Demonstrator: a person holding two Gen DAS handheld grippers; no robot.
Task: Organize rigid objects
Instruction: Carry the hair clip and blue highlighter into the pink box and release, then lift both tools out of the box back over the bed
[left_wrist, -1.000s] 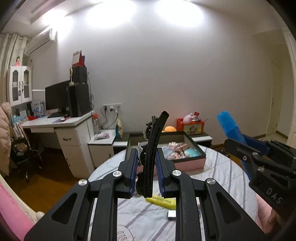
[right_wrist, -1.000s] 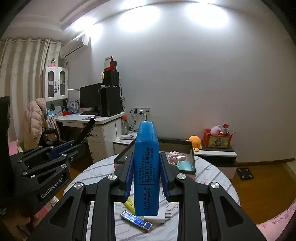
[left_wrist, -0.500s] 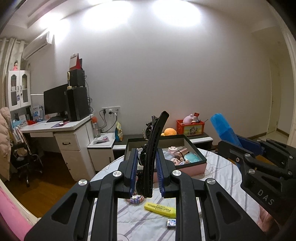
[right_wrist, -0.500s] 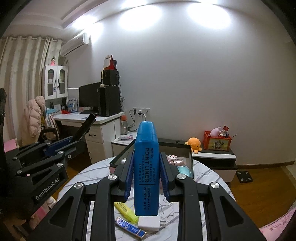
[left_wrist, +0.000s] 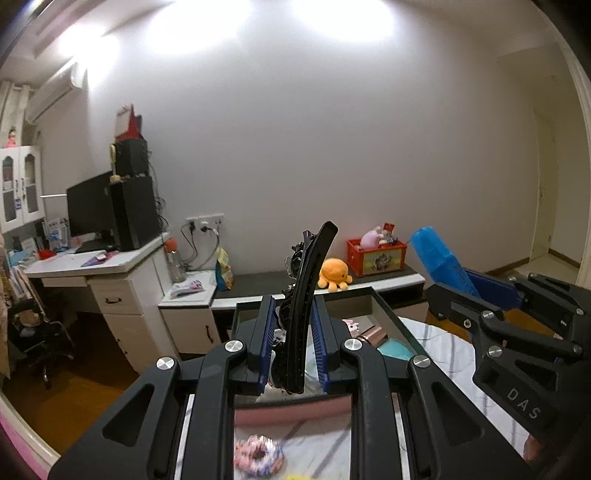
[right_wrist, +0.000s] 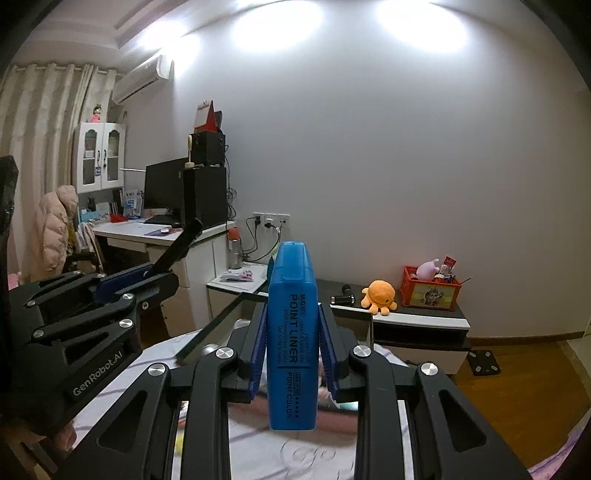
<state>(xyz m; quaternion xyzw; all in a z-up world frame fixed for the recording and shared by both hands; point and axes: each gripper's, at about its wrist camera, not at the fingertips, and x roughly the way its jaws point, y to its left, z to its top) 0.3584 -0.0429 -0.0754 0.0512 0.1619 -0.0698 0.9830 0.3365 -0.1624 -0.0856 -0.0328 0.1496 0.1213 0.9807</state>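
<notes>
Step in hand, as judged: carrying two items to the box, w/ both loads nearly over it.

Left gripper (left_wrist: 292, 345) is pinching a black hair clip (left_wrist: 308, 295), held upright between the pads, tip leaning to the right. Right gripper (right_wrist: 292, 343) is pinching a blue highlighter (right_wrist: 292, 332), also upright, cap end up; its label reads POINT LINER.

The box (left_wrist: 384, 306) lies just ahead of and below the left tips, dark rim w/ a pink front wall. Same box is seen in the right view (right_wrist: 210, 332), its near wall right below the right pads. Inside, partly hidden by the fingers: a teal item (left_wrist: 397, 349), a copper-coloured tube (left_wrist: 373, 336) and small pinkish bits; exact kinds can't be told.

A pink donut-like ring (left_wrist: 258, 456) is left on the cloth (left_wrist: 443, 347), under and behind the left tips, outside the box.

Next move prob. calls for: both loads brought fully past the near wall, lowered over a free patch, then pads spread. The clip is tall and thin, so tipping onto the rim is a risk if let go too high. Ring remains to be picked up afterwards.
</notes>
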